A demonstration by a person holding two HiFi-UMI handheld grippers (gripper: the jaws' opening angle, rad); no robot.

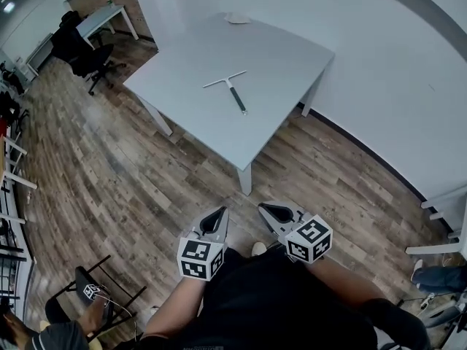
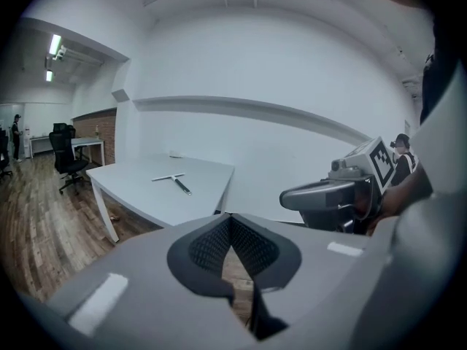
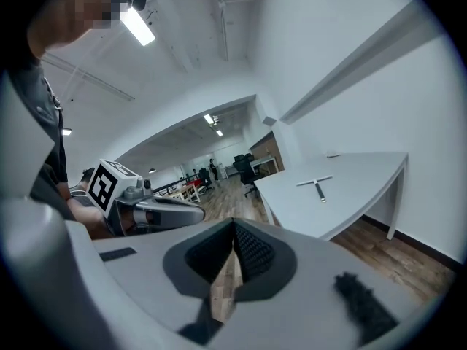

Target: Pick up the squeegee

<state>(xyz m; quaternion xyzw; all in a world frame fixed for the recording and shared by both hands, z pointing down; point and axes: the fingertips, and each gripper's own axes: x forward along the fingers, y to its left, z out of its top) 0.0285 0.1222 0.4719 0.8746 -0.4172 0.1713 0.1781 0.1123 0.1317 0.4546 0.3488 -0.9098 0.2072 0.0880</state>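
The squeegee [image 1: 228,87], a thin T shape with a pale blade and a dark handle, lies flat near the middle of the grey table [image 1: 281,57]. It also shows far off in the left gripper view [image 2: 174,181] and the right gripper view [image 3: 316,184]. Both grippers are held close to my body, over the wooden floor and well short of the table. The left gripper [image 1: 217,217] [image 2: 231,217] is shut with nothing in it. Beside it, the right gripper [image 1: 270,211] [image 3: 233,224] is shut and empty too. Each gripper sees the other at its side.
The table's near corner leg [image 1: 246,177] stands between me and the squeegee. A small pale object [image 1: 237,18] lies at the table's far edge. A black office chair [image 1: 87,53] and a desk [image 1: 106,17] stand far left. White walls run along the right.
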